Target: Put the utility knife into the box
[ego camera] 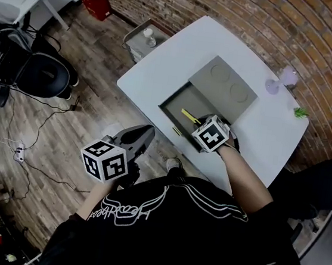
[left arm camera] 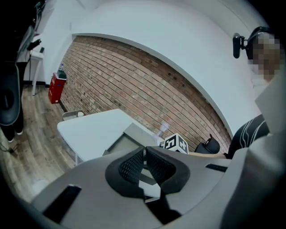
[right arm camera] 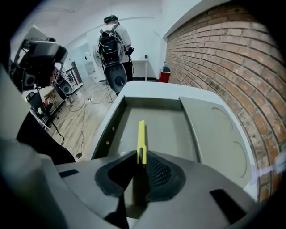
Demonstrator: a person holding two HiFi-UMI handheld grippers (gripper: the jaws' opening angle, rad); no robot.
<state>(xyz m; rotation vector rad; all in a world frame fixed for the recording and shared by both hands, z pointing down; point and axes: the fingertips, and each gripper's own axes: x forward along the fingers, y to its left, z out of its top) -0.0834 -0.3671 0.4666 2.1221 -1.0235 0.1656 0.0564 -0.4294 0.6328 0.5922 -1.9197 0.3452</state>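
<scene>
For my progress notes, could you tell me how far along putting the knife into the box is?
Done: the box stands open and the knife is picked up. In hand: the right hand-held gripper grips the knife, pointing over the box's floor. Still to do: set it down inside and let go.

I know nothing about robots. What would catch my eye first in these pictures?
The bright yellow utility knife stands out most: it is pinched in the right claw and pokes out over the open grey box on the white table. The left claw hangs empty beside the table, above the wooden floor.
</scene>
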